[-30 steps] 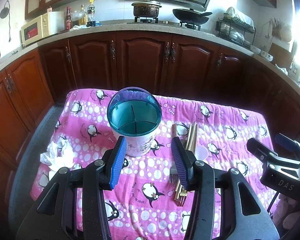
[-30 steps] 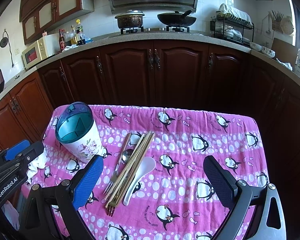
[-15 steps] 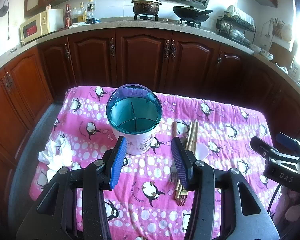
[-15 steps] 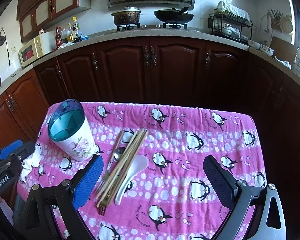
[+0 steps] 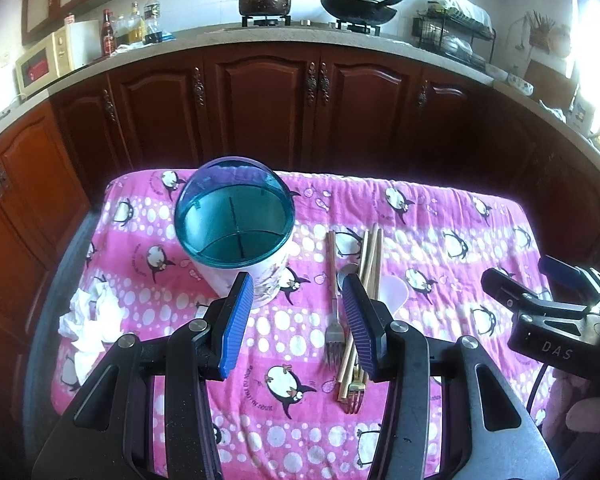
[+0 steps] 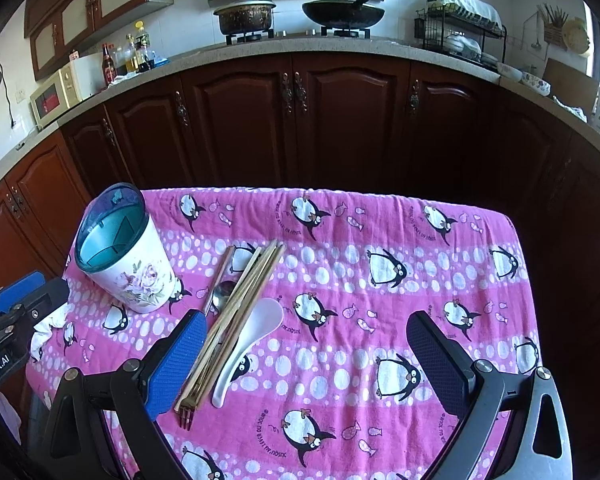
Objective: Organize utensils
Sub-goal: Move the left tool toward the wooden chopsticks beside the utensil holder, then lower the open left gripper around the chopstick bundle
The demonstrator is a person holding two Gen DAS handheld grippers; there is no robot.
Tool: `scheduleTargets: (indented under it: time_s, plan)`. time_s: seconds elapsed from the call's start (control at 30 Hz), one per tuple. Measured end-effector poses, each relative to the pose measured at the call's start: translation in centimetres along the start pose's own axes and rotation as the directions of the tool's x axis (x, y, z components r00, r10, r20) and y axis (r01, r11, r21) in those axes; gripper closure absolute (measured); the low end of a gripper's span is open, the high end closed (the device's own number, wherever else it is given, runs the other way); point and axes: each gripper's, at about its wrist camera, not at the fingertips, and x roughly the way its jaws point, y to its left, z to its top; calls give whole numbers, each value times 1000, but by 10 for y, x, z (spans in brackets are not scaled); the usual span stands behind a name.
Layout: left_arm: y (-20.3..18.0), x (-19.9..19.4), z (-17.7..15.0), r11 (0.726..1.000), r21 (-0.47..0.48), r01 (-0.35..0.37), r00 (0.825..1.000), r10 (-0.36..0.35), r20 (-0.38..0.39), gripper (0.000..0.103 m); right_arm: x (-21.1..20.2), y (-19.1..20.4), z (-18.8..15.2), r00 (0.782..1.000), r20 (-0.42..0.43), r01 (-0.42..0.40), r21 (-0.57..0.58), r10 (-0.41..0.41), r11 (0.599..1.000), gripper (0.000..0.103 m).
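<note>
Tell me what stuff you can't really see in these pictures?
- Bottom of the utensil holder: left wrist view, hidden behind the left hand-held gripper.
- White spoon: left wrist view, mostly behind that gripper's finger.
- Fork tines: right wrist view, how many forks lie under the chopsticks is unclear.
- Crumpled tissue: right wrist view, partly covered by the other gripper's body.

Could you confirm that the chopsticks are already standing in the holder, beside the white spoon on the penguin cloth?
Not quite: the chopsticks lie flat on the penguin cloth beside the white spoon; the holder is empty, as the right wrist view shows.
</note>
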Motion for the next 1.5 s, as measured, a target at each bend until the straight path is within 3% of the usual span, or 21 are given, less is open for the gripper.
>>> scheduleTargets:
  time_s: [0.67, 0.8, 1.03, 1.13, 1.5]
  plan:
    - [-22, 38, 10, 997, 72, 26, 998, -22, -57, 57, 36, -13, -1, 999, -40, -22, 8, 22, 1000, 3]
    - [-30, 55, 16, 993, 98, 66, 994, -57, -95, 57, 53, -22, -1, 997, -58, -44, 24, 45, 999, 15]
    - [-58, 102, 34, 977, 155, 150, 972, -117, -204, 57, 88, -44, -3, 989, -114, -83, 69, 91, 994, 30]
    - [-69, 130, 41, 972, 157, 177, 956, -132, -261, 57, 99, -51, 2, 986, -122, -105, 78, 114, 991, 31]
    - [-96, 213, 47, 965, 223, 139, 927, -48, -373, 61, 124, -73, 15, 981, -127, -134, 112, 148, 985, 31]
